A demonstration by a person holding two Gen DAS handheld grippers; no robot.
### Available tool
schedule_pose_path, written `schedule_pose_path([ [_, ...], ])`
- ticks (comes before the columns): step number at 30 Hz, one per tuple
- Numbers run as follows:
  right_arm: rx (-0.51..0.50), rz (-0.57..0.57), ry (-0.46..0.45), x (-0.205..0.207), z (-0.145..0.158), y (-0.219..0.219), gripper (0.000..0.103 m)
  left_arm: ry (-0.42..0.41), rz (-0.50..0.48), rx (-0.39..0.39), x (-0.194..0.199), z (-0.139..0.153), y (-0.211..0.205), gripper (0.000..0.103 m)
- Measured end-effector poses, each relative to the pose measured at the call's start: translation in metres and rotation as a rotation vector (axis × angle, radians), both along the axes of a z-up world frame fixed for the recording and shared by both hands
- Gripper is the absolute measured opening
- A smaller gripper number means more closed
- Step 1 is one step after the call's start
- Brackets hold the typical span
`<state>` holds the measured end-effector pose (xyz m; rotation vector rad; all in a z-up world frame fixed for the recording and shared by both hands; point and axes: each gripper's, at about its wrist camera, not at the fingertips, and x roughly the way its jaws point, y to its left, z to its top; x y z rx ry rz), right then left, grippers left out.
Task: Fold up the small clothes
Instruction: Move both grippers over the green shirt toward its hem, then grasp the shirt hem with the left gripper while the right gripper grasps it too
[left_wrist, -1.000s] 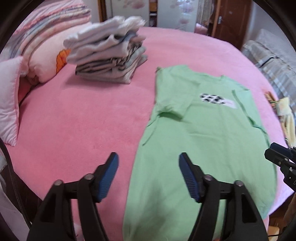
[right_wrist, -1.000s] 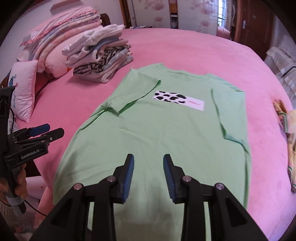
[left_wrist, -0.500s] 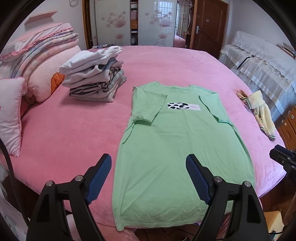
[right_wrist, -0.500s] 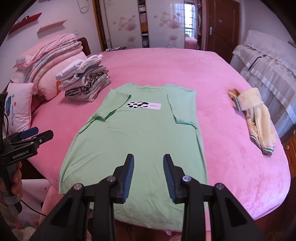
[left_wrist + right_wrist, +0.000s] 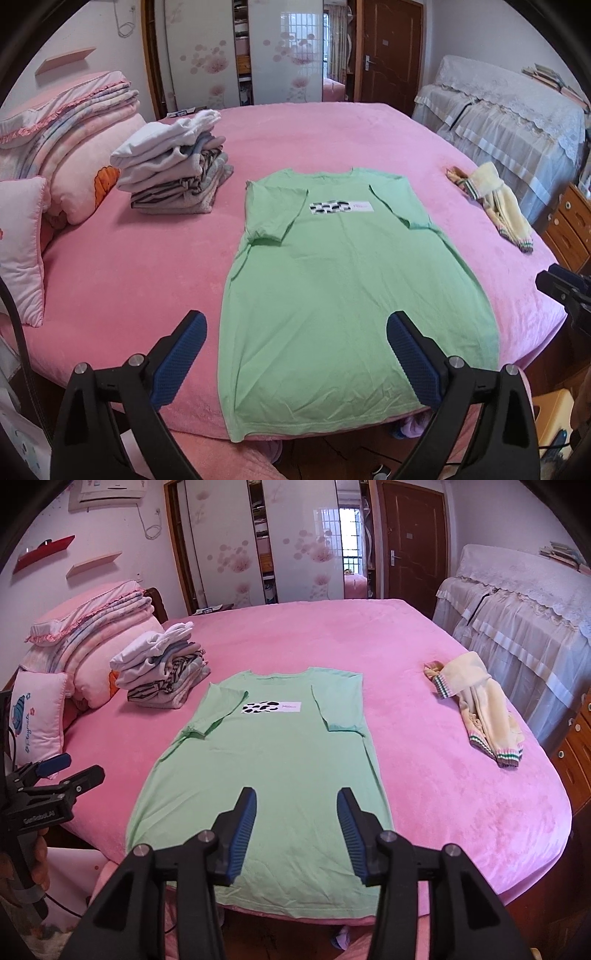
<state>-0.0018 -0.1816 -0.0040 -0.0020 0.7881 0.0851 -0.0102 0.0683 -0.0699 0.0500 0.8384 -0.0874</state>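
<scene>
A light green T-shirt lies flat on the pink bed, both sleeves folded inward, its hem at the near edge; it also shows in the right wrist view. My left gripper is open and empty, held back above the hem. My right gripper is open and empty, also above the hem. The left gripper shows at the left edge of the right wrist view. The right gripper shows at the right edge of the left wrist view.
A stack of folded clothes sits at the back left of the bed. A cream garment with striped cuffs lies at the right. Pillows and blankets pile at the left. A covered sofa and drawers stand to the right.
Both grippers have pulled back and up from the shirt, away from the bed. The right gripper's jaws have opened wider. The shirt has not moved.
</scene>
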Motion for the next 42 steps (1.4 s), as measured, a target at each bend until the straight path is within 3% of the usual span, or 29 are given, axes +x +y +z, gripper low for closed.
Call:
schedule_pose_path([
  [6, -0.1, -0.018, 0.064, 0.003, -0.05, -0.009, 0.046, 0.096, 0.009, -0.003, 0.001, -0.046, 0.014, 0.098],
  [15, -0.097, -0.033, 0.174, -0.006, -0.109, -0.05, 0.046, 0.193, 0.077, -0.059, 0.003, -0.118, 0.057, 0.097],
  [25, -0.036, -0.051, 0.308, -0.008, -0.151, -0.105, 0.045, 0.297, 0.091, -0.022, -0.003, -0.159, 0.098, 0.097],
  [29, 0.026, -0.036, 0.351, -0.004, -0.165, -0.119, 0.045, 0.345, 0.072, -0.057, 0.0, -0.177, 0.108, 0.093],
  [34, 0.029, -0.005, 0.409, -0.001, -0.186, -0.123, 0.044, 0.384, 0.042, -0.107, 0.006, -0.192, 0.114, 0.09],
  [42, 0.09, 0.02, 0.461, 0.001, -0.206, -0.13, 0.026, 0.404, 0.019, -0.169, 0.006, -0.205, 0.127, 0.085],
])
